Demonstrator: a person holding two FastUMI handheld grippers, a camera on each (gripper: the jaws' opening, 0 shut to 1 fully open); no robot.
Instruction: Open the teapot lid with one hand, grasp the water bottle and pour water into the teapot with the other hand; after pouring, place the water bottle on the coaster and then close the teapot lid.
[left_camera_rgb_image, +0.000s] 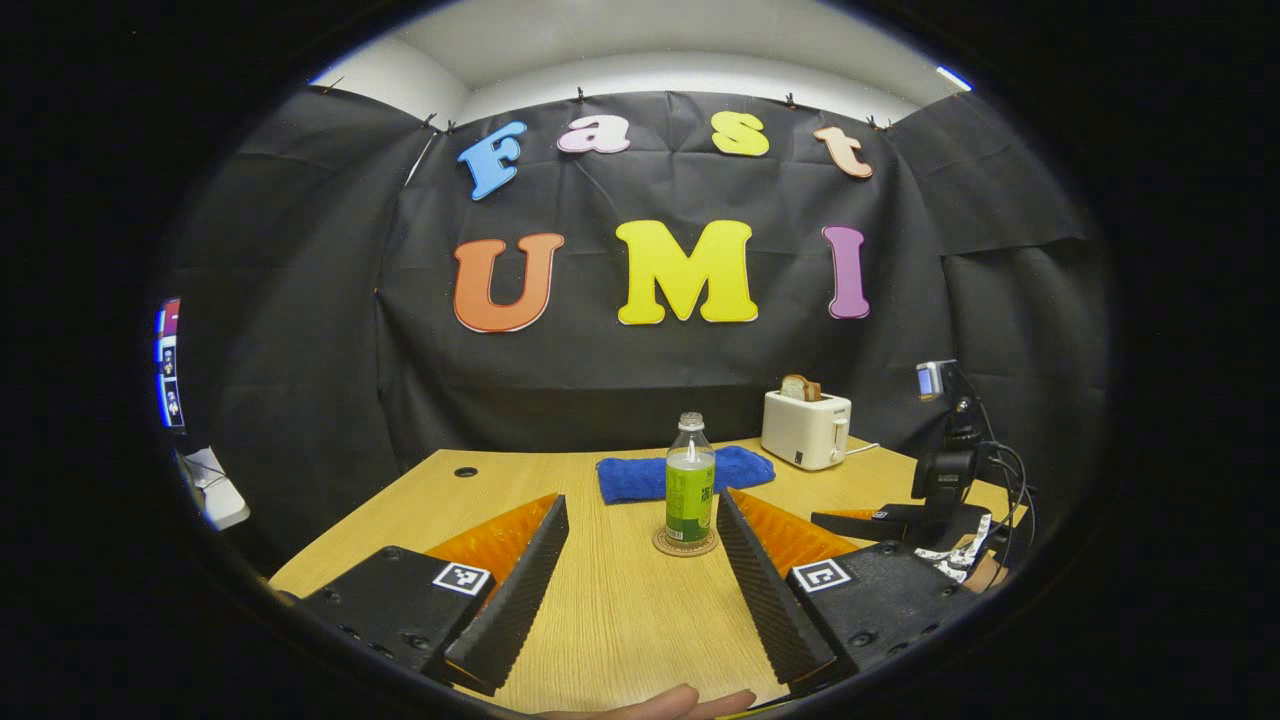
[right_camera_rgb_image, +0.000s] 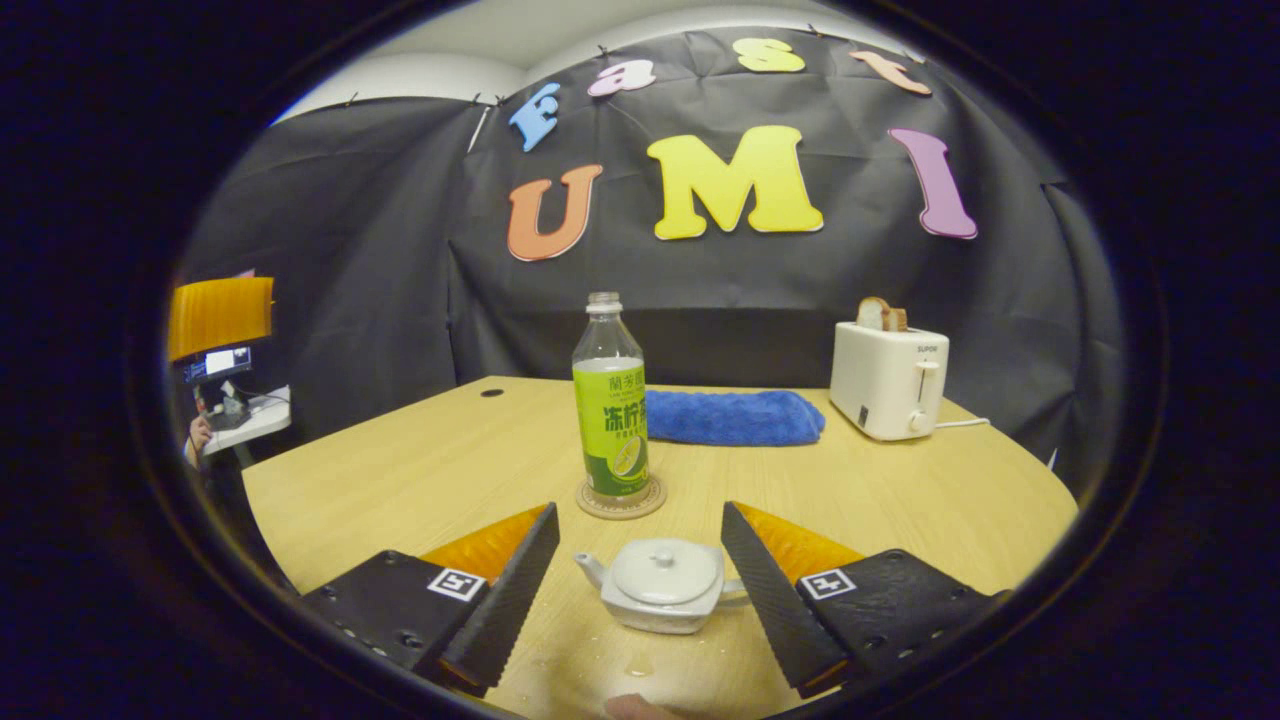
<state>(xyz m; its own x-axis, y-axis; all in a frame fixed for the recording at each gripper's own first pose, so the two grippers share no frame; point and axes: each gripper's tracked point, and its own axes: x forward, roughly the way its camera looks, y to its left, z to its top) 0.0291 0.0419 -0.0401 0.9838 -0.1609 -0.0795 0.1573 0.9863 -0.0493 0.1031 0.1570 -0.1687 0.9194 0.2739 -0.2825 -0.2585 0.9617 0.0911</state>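
In the left gripper view, the left hand-held gripper is seen with its two ribbed, wedge-shaped fingers spread wide apart and nothing held between them. Between the fingers, toward 12 o'clock, the water bottle is found standing upright on the round woven coaster; the bottle is of clear plastic, cylindrical with a narrowed neck, and wrapped in a glossy green label. Behind it, a soft blue towel is laid folded flat on the pale wood-grain tabletop. At 1 o'clock from the bottle a boxy cream toaster is set, with a slice of bread held in its slot. At 3 o'clock the other hand-held gripper is seen low over the tabletop.

In the right gripper view, the right hand-held gripper is likewise held open, its serrated fingers parted and closed on nothing. Between them, the teapot is seen resting on the tabletop: smooth, glazed white ceramic, squarish with rounded corners, a short spout at 9 o'clock, and its lid seated, topped by a small round knob. A few water drops are noticed on the wood at 6 o'clock from it. The bottle on its coaster is placed at 11 o'clock beyond the teapot, apart from it, with the plush towel and the toaster farther right
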